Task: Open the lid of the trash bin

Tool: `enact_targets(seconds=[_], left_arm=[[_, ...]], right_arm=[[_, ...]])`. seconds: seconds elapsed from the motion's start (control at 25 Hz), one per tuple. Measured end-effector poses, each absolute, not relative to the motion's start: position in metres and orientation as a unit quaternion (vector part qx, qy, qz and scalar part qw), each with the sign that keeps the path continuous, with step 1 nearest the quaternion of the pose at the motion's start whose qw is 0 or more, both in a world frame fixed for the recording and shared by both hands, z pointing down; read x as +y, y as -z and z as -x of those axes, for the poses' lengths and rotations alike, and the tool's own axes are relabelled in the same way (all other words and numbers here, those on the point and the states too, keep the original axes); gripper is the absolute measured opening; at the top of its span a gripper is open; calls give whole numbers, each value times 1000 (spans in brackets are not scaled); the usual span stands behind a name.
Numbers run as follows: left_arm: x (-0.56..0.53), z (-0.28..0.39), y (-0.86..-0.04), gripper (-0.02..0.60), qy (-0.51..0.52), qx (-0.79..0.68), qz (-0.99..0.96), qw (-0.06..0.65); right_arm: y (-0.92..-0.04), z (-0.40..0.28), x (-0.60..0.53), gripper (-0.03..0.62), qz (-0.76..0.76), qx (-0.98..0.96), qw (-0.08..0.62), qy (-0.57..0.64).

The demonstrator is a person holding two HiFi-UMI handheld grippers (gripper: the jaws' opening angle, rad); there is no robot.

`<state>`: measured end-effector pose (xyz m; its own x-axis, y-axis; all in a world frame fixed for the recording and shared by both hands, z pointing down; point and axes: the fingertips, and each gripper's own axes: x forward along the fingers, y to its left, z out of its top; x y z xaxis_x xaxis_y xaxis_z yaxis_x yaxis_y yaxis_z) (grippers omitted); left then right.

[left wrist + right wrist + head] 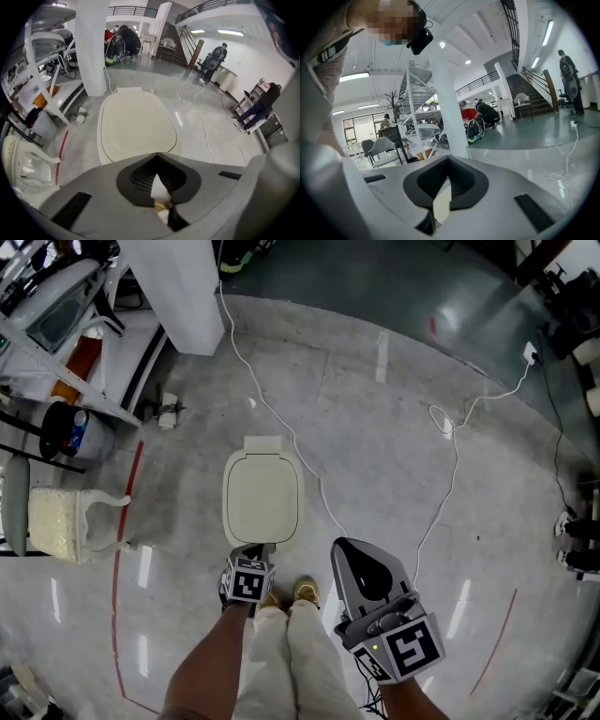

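**A:** Where are the jaws?
**B:** Both pairs are shut, with nothing in them. The left gripper [251, 563] is low, just by the near edge of the trash bin [231, 521]. The right gripper [361, 568] is off to the side.
**A:** And the lid [262, 498]?
**B:** It is down flat. I think you should open the left jaws a bit, catch the near edge, and lift slowly toward the far side.

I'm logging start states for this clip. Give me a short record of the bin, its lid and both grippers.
trash bin: cream, on the floor by the person's feet
lid: shut, lying flat
left gripper: jaws together, empty, near the bin's front edge, facing the lid
right gripper: jaws together, empty, right of the bin, facing away
task: lid not yet opened
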<state>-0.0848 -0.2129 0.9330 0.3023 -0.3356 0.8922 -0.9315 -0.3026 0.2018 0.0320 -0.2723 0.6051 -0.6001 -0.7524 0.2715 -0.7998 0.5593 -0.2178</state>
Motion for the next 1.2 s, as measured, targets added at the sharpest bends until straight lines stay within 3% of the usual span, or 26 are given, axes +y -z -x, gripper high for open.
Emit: enact_targets(seconds=[1.2], left_arm=[[-199, 88, -971, 3, -392, -453, -688, 409]], right_arm=[[-647, -28, -259, 35, -439, -873, 84, -195]])
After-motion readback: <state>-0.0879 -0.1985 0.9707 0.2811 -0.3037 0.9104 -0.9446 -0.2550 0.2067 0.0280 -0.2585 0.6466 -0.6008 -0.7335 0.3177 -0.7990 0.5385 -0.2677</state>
